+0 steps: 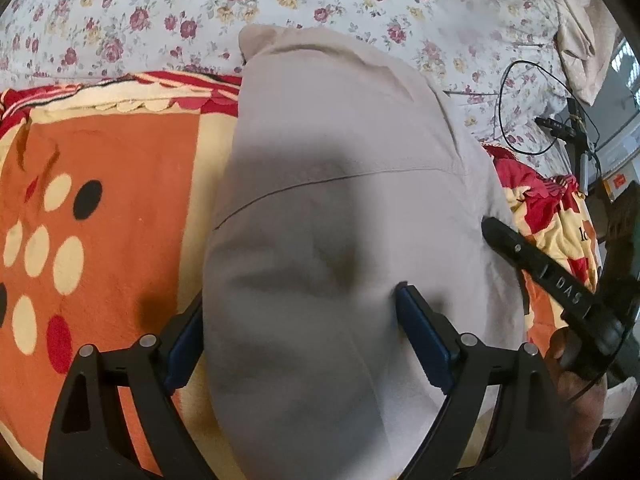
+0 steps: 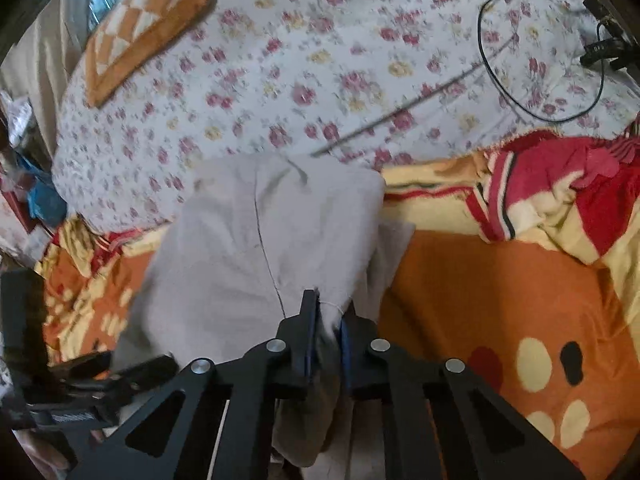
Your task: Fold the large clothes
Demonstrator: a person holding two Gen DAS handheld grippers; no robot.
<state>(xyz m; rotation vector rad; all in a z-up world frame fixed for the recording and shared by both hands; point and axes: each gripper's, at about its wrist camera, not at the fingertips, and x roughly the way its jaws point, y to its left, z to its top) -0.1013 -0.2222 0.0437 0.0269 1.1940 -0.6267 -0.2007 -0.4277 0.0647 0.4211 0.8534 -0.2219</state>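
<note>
A large light grey garment lies lengthwise on the orange patterned blanket, partly folded, with a dark seam across it. My left gripper is open, its blue-padded fingers wide apart; the cloth lies between them and covers the left fingertip. In the right wrist view the same garment stretches away from me. My right gripper is shut on a bunched near edge of the garment, and cloth hangs down between the fingers. The right gripper also shows at the right edge of the left wrist view.
A floral sheet covers the far bed. A black cable loop and black devices lie at its right. An orange checked cushion sits far left. A bunched red and cream blanket fold rises at the right.
</note>
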